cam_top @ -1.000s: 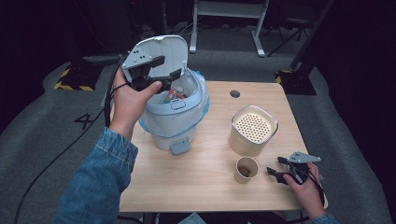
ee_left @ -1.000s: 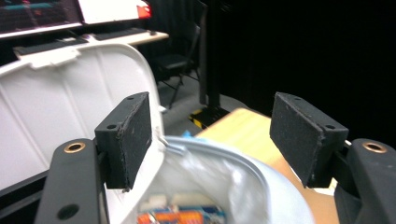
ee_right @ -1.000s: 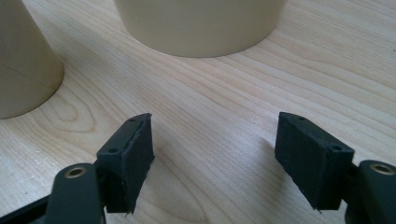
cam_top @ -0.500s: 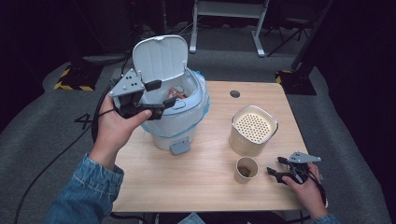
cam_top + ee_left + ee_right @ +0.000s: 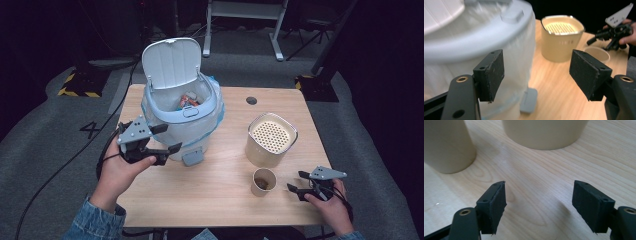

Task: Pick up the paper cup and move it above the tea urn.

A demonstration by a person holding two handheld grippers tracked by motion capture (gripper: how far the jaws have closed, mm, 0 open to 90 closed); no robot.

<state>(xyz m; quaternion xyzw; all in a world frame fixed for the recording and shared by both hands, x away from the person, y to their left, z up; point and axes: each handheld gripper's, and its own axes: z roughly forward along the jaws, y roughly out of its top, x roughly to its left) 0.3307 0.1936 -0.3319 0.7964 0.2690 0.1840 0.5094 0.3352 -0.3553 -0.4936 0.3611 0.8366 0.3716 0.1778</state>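
A white pedal bin with a plastic liner stands at the table's back left, its lid tipped up. Red and orange rubbish lies inside. My left gripper hangs open and empty at the bin's front left, close to its wall. In the left gripper view the bin is beside the left jaw of that gripper. My right gripper rests open and empty near the front right edge, just right of a paper cup. The right gripper view puts the cup ahead of the gripper.
A beige container with a perforated top stands right of the bin, behind the cup. The bin's grey pedal juts out at its base. A dark round hole sits in the wooden table. Black floor surrounds the table.
My left hand came down and back from over the bin's open mouth to its front left side, jaws still open and empty. The right hand stayed put.
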